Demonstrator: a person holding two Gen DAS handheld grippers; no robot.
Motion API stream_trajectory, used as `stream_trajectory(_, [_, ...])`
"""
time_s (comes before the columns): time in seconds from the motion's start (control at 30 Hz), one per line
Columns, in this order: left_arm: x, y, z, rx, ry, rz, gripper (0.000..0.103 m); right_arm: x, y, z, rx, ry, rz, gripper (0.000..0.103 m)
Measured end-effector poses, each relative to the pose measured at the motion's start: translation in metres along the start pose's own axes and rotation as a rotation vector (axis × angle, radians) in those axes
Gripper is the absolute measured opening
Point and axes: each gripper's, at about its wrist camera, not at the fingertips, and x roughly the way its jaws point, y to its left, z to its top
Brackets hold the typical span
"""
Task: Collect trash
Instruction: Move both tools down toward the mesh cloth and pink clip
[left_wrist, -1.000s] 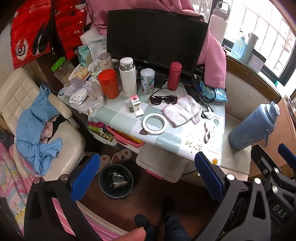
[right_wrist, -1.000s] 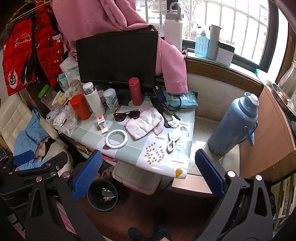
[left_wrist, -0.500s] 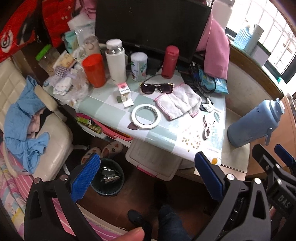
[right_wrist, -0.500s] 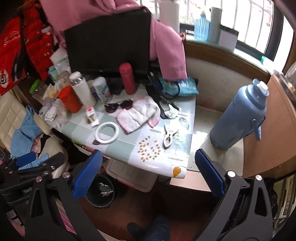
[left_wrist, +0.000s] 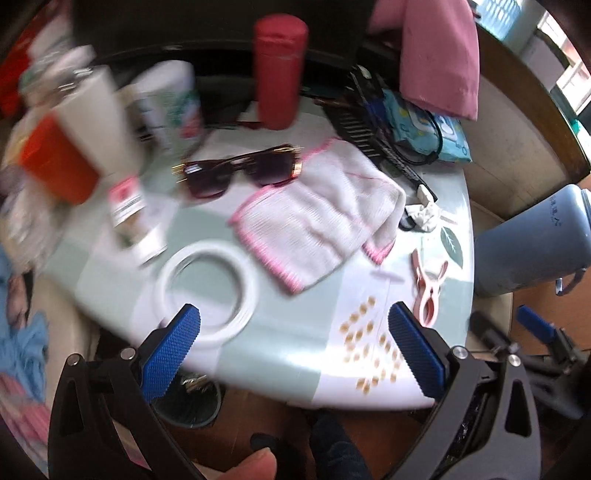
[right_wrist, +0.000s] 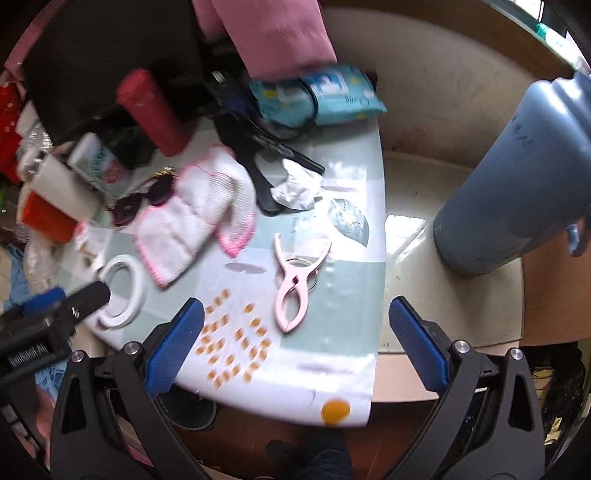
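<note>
Left wrist view. Left gripper (left_wrist: 293, 339) spread wide, blue pads apart, nothing between them. It hangs over the near edge of the pale green oilcloth-covered table (left_wrist: 280, 354). Crumpled white tissue wad (left_wrist: 424, 216), the likeliest trash here, sits at about 2 o'clock from the gripper, just beside the right edge of the white pink-trimmed cloth (left_wrist: 317, 225) and touching the black cables. White plastic ring (left_wrist: 207, 286) at 10 o'clock, close to the left pad. Dark round waste bin (left_wrist: 190, 402) on the floor at 7 o'clock, partly under the table. Left half of the frame motion-blurred.

Right wrist view. Right gripper (right_wrist: 295, 343) also fully open and empty. Tissue wad (right_wrist: 297, 186) at 12 o'clock, well beyond the pink plastic clothes peg (right_wrist: 295, 280), against a black flat object I cannot identify. Small tan seed-like bits (right_wrist: 232, 350) are scattered by the left pad; whether loose husks or print on the cloth, cannot tell.

Handling, judged: wad is light, soft, compressible, not fragile; creased, irregular, no stiff edge. Pinch across its raised middle; a shallow grip may tear off a corner or drag it across the slick cloth.
</note>
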Motion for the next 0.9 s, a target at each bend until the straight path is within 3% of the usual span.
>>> stream_trajectory(0.17, [0.053, -0.012, 0.031, 0.086, 0.041, -0.012, 0.099, 0.049, -0.006, 0.002, 0.023, 0.054, -0.010, 0.099])
stream_trajectory(0.33, [0.089, -0.008, 0.047, 0.086, 0.083, -0.030, 0.099, 0.071, -0.007, 0.005, 0.030, 0.071, -0.012, 0.099])
stream_trajectory(0.8, [0.128, -0.007, 0.050, 0.127, 0.114, -0.042, 0.099, 0.100, -0.009, -0.001, 0.051, 0.091, -0.044, 0.099])
stream_trajectory(0.9, [0.127, -0.007, 0.051, 0.140, 0.106, -0.035, 0.098, 0.104, -0.005, 0.000, 0.046, 0.084, -0.056, 0.092])
